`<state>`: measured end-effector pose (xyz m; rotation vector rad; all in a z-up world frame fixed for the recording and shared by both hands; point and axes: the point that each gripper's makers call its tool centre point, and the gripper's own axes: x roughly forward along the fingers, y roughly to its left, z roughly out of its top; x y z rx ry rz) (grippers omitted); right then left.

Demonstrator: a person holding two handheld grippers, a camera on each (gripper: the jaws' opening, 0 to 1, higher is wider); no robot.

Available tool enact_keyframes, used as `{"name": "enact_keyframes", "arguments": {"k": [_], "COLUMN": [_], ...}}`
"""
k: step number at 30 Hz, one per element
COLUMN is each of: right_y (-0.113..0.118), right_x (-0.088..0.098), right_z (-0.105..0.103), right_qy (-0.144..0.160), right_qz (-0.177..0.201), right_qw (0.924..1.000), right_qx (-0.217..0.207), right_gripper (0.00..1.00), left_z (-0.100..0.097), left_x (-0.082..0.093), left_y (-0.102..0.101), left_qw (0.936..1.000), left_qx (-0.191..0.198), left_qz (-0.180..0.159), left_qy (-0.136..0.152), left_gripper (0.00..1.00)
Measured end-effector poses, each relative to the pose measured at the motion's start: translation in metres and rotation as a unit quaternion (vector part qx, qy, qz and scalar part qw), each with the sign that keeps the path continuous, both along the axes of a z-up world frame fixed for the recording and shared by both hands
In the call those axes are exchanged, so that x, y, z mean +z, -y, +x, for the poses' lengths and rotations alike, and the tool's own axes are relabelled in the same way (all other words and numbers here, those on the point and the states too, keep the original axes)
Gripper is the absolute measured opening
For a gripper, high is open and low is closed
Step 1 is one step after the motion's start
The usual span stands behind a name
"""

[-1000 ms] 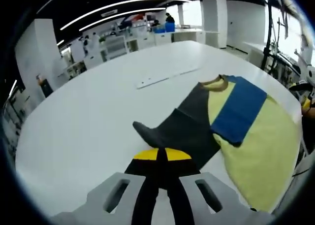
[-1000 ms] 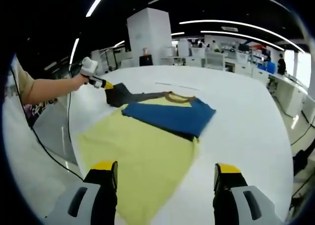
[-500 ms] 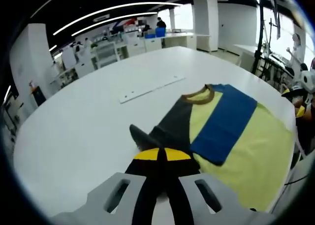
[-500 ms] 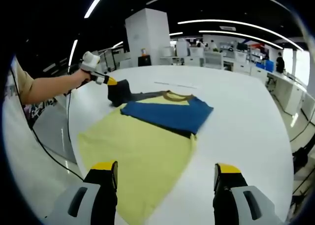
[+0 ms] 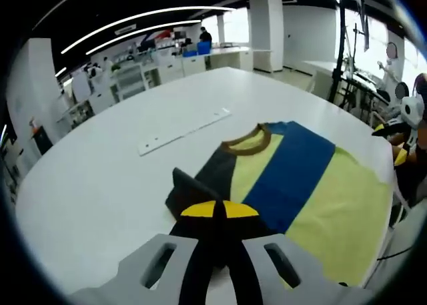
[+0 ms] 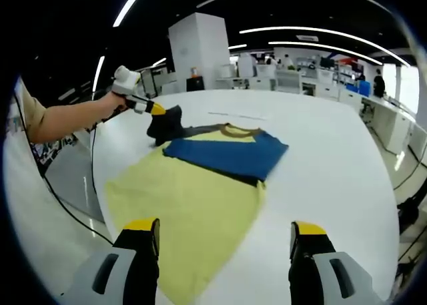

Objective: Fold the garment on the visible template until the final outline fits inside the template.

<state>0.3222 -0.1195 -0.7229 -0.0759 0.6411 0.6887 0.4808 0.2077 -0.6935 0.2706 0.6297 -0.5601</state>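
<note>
1. A wide white worktop (image 5: 100,178) with a rounded edge spreads across both views.
2. A long, narrow white strip (image 5: 183,131) lies flat on the worktop; in the right gripper view it shows as a thin pale line (image 6: 235,115) farther back.
3. A broad white pillar (image 6: 200,51) rises beyond the far edge of the worktop.
4. Rows of white desks and shelving (image 5: 143,71) stand in the background, with blue bins (image 5: 192,52) on one of them.
5. A person (image 5: 205,35) stands far back near those desks.
6. Long curved light strips (image 5: 133,21) run across the dark ceiling.
7. A black cable (image 6: 73,215) trails over the grey floor beside the worktop.
</note>
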Motion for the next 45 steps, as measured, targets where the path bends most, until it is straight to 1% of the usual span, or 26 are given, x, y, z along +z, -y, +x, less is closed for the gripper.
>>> {"name": "enact_keyframes", "arguments": {"k": [4,9,17,21,23,27,31,32,34,36,39,40,42,44,45], "right_y": [0.0,0.003,0.004,0.005,0.005,0.004,0.004,0.004,0.005,0.005,0.004,0.004,0.003,0.002,0.002], "right_x": [0.0,-0.002,-0.004,-0.006,-0.006,-0.006,-0.006,-0.006,-0.006,-0.006,-0.006,-0.006,-0.006,-0.007,-0.007], "right_z": [-0.001,-0.002,-0.005,-0.005,-0.005,-0.006,-0.007,-0.007,-0.006,-0.005,-0.005,-0.004,-0.004,-0.003,-0.003], "right_qy": [-0.001,-0.002,-0.006,-0.008,-0.008,-0.009,-0.01,-0.01,-0.01,-0.01,-0.01,-0.009,-0.01,-0.01,-0.01], "right_qz": [0.001,0.0,0.0,-0.001,-0.001,-0.001,-0.001,-0.001,-0.001,-0.001,-0.001,-0.001,-0.001,-0.001,-0.001], "right_qw": [1.0,1.0,1.0,1.0,1.0,0.9999,0.9999,0.9999,0.9999,0.9999,0.9999,0.9999,0.9999,0.9999,0.9999], "right_qx": [0.0,-0.002,-0.003,-0.004,-0.004,-0.004,-0.004,-0.004,-0.005,-0.006,-0.005,-0.004,-0.004,-0.003,-0.003], "right_gripper": [0.79,0.79,0.79,0.79,0.79,0.79,0.79,0.79,0.79,0.79,0.79,0.79,0.79,0.79,0.79], "left_z": [0.0,-0.002,-0.004,-0.004,-0.004,-0.008,-0.008,-0.01,-0.011,-0.012,-0.011,-0.011,-0.008,-0.004,-0.003], "left_x": [0.0,-0.005,-0.022,-0.033,-0.042,-0.053,-0.062,-0.064,-0.065,-0.066,-0.067,-0.067,-0.065,-0.063,-0.062], "left_y": [0.018,0.038,0.07,0.08,0.084,0.091,0.091,0.093,0.096,0.098,0.096,0.096,0.091,0.081,0.077], "left_qw": [0.9999,0.9995,0.9979,0.9968,0.9958,0.995,0.9941,0.9935,0.9931,0.9929,0.9933,0.9935,0.9946,0.9964,0.997], "left_qx": [-0.011,-0.029,-0.061,-0.071,-0.079,-0.083,-0.088,-0.093,-0.096,-0.098,-0.095,-0.093,-0.085,-0.065,-0.057], "left_qz": [-0.008,-0.008,0.004,0.012,0.015,0.022,0.025,0.022,0.017,0.019,0.023,0.023,0.021,0.028,0.03], "left_qy": [-0.001,-0.007,-0.023,-0.034,-0.043,-0.052,-0.058,-0.063,-0.066,-0.065,-0.062,-0.061,-0.055,-0.047,-0.044], "left_gripper": [0.0,0.0,0.0,0.0,0.0,0.0,0.0,0.02,0.08,0.17,0.27,0.28,0.32,0.36,0.41]}}
